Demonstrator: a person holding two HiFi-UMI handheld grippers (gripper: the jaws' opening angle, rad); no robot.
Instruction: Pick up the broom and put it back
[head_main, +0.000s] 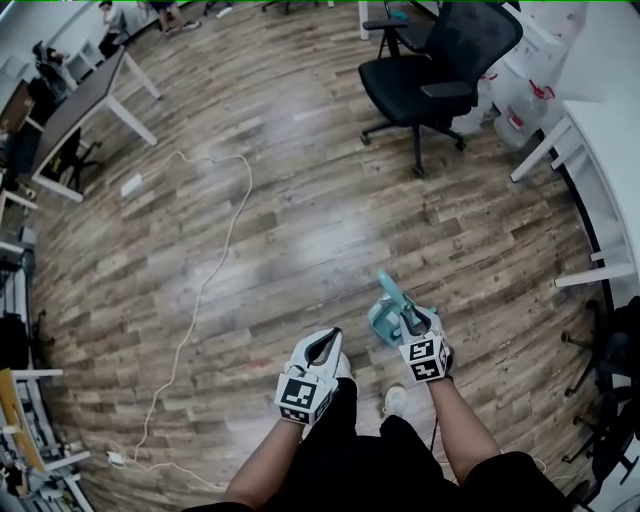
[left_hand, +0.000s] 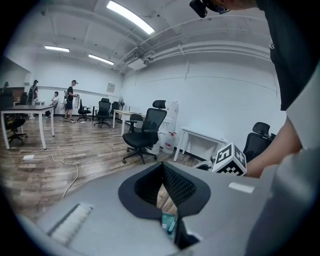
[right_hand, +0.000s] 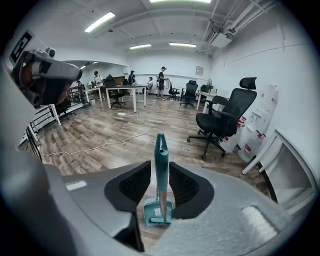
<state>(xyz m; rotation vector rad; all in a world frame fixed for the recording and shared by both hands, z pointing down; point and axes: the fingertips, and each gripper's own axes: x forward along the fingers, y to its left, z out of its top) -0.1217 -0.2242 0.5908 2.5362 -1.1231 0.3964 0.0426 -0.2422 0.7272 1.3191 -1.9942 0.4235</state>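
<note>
Broom (right_hand: 161, 170) stands on wood-plank floor (head_main: 300, 220) (office chair (head_main: 440, 60) beyond).

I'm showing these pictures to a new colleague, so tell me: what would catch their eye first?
The teal broom stands upright on the wooden floor, its handle between the open jaws of the right gripper, which do not touch it. Farther off, a black office chair stands at the upper right of the head view. A long white cable snakes across the floor at the left.
</note>
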